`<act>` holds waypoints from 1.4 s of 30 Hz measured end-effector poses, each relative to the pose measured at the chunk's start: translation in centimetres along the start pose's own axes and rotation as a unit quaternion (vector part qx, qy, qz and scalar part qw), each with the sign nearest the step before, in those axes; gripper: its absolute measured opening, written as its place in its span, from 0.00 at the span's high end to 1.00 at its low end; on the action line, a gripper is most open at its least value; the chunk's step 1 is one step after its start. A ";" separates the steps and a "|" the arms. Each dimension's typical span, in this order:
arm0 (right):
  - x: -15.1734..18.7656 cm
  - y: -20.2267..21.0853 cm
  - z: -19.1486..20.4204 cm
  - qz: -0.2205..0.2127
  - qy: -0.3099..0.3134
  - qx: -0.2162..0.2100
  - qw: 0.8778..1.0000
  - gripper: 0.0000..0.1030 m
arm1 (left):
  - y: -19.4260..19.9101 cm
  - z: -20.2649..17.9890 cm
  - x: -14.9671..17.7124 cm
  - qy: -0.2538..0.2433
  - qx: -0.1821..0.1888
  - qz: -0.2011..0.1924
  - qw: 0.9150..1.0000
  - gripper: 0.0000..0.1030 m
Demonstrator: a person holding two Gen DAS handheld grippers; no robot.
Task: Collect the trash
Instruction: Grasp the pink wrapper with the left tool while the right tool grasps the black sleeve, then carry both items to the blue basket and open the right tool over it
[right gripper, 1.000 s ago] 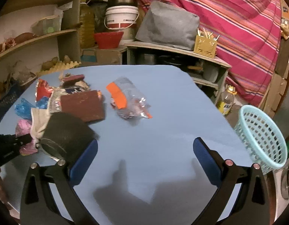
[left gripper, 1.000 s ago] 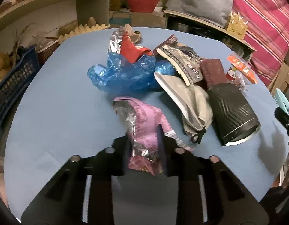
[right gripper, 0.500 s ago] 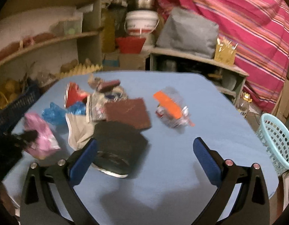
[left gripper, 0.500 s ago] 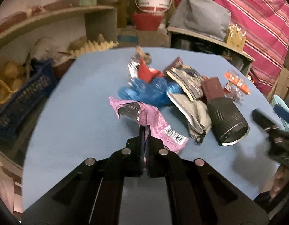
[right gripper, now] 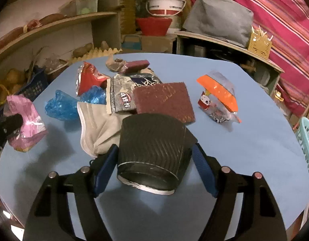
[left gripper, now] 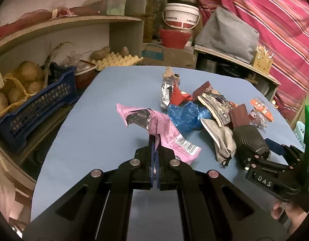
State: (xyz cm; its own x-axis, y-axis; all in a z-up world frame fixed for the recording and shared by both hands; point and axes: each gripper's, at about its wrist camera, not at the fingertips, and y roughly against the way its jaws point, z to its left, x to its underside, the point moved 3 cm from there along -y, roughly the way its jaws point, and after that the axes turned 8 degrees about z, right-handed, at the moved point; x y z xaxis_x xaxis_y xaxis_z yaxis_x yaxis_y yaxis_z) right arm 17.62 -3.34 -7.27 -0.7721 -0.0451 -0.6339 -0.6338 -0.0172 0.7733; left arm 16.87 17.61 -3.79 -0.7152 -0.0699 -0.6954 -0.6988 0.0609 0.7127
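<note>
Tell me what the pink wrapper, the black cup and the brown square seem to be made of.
Pink wrapper: thin printed plastic film, apparently foil-lined, with a silvery inside, sharp creases and a barcode.
Black cup: probably ripple-wall paper, matte, with diagonal ridges and a pale rim.
Brown square: looks like a fibrous scouring pad, rough and dull, though it could be another coarse sheet.

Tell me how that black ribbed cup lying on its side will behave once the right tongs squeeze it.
The black ribbed cup looks like thin paper, so it is probably light and may crush under a hard squeeze. Lying on its side on the table, it could roll if nudged. The ribs should help the right tongs, whose jaws have just been closing around it, resist slipping.
</note>
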 end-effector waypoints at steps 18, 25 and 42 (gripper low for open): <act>-3.1 7.6 -12.6 -0.078 -0.020 -0.006 0.997 0.30 | 3.4 -9.0 -2.3 -0.041 -0.014 -0.046 0.998 1.00; -3.8 10.2 -20.5 -0.087 -0.047 -0.015 0.995 0.30 | 4.4 -15.4 -3.4 -0.054 0.018 -0.061 0.997 1.00; 0.4 12.1 -40.6 -0.100 -0.151 0.126 0.975 0.30 | 1.4 -33.0 -2.5 -0.119 0.119 -0.036 0.985 1.00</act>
State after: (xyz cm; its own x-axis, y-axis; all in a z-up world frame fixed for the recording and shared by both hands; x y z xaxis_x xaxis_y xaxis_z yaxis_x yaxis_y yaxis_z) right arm 11.50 -44.15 2.44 -0.5864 0.2302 -0.7766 -0.7346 0.2529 0.6297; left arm 17.88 -15.03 2.00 -0.6259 0.1518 -0.7650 -0.7090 0.2978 0.6392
